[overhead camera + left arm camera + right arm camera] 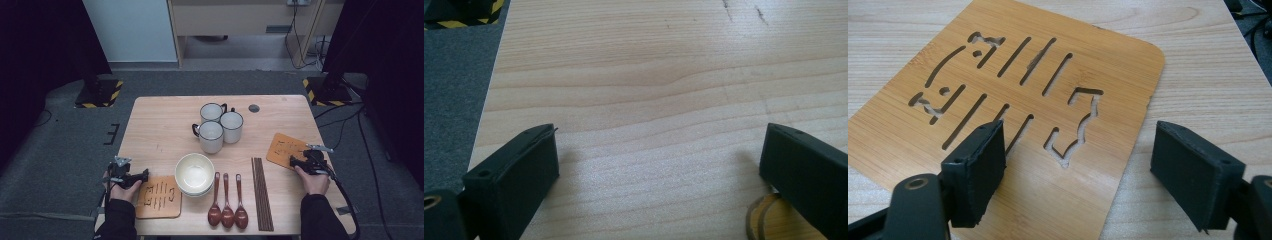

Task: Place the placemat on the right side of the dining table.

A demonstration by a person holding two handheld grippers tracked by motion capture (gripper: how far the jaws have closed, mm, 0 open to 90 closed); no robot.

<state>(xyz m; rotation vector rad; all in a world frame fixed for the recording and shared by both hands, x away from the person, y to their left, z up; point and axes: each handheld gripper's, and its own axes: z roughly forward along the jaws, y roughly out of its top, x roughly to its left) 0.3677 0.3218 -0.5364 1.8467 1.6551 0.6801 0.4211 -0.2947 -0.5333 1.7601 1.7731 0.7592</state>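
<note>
Table (pixel 160 125) inventory: three mugs (pixel 220 126), clustered; three wooden spoons (pixel 228 202); a bundle of chopsticks (pixel 262 192); two cut-out bamboo mats. White bowls (pixel 194 173) stacked, top one empty. Right gripper (pixel 1078 165) jaws spread wide over the right mat (pixel 1013 105), gripping nothing. Left gripper (pixel 659 165) spread wide over bare wood beside the left mat (pixel 159 196).

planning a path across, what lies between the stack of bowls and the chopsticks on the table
Three brown spoons lie side by side between the bowls and the chopsticks, handles pointing away from the person, as the high view shows.
</note>
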